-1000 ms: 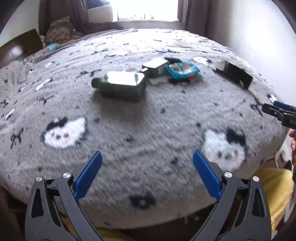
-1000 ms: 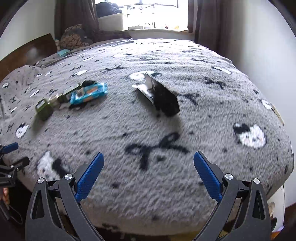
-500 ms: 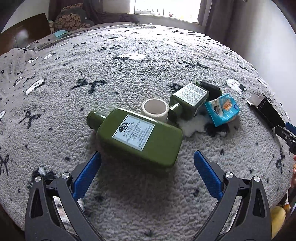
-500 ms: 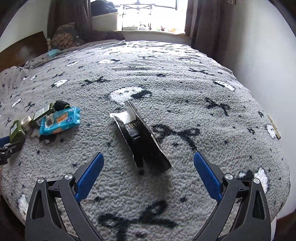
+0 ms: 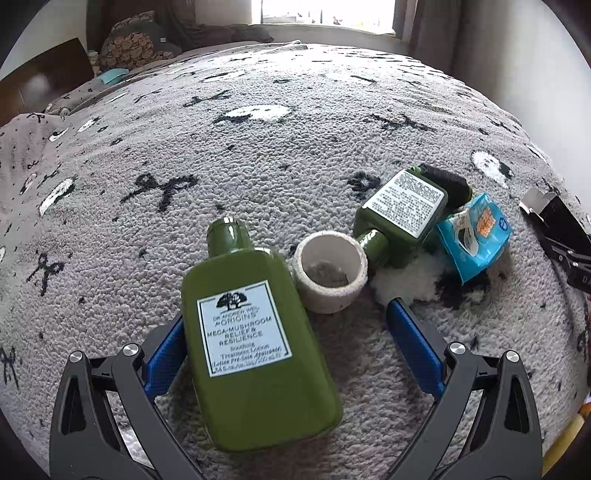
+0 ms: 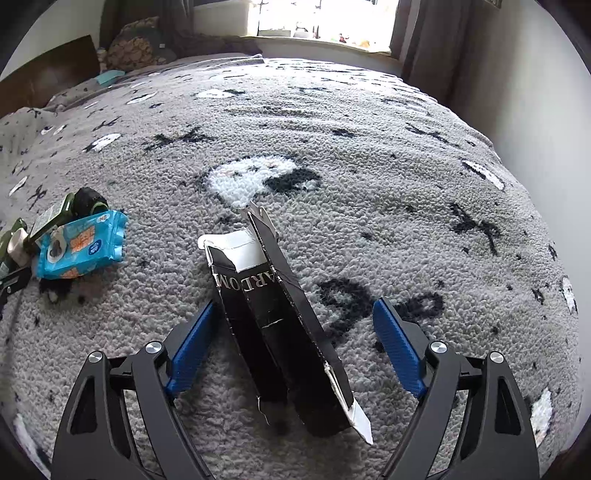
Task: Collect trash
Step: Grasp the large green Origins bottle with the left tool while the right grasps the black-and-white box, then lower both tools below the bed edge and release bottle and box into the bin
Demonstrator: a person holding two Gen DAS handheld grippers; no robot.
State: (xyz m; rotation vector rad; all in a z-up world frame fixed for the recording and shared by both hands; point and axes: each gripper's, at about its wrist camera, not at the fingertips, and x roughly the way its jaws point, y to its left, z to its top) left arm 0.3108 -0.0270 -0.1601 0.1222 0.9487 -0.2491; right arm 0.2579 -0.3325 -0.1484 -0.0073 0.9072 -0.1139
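We see daylight pouring from the window [image 5: 325, 11] at the far end, blown out to white in both views. It leaves a soft sheen on the large green bottle [image 5: 255, 339], and shadows on the grey blanket [image 6: 369, 147] are faint. The fisheye bends the bed's edges, corners go black, and near detail is sharp.

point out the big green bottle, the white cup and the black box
big green bottle [image 5: 243, 325], left wrist view, on its white label
white cup [image 5: 347, 291], left wrist view, on its outer wall
black box [image 6: 273, 332], right wrist view, on its black top face
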